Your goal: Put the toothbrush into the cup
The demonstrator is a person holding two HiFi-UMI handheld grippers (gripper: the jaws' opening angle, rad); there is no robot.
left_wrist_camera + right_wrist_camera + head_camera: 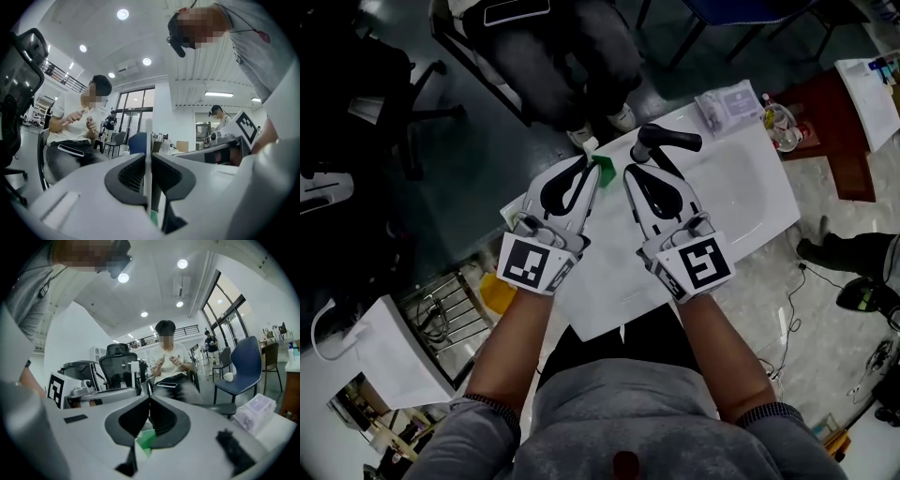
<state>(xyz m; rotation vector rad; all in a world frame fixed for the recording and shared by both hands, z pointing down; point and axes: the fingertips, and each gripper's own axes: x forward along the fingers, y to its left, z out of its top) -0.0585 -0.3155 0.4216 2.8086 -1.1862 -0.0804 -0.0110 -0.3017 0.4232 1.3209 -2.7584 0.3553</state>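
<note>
Left gripper (590, 162) is clenched on the white toothbrush (148, 138), held upright with its green end down, right at the white table's (750, 187) far edge. Right gripper (631, 172) is alongside, jaws pressed together. A black handled thing (670, 141), perhaps the cup, sits just ahead, its inside unseen. Bare tabletop opens to the right.

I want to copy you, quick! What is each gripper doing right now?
Left gripper: closed on the toothbrush, a thin white stick.
Right gripper: closed, tips together, nothing seen pinched between them.
</note>
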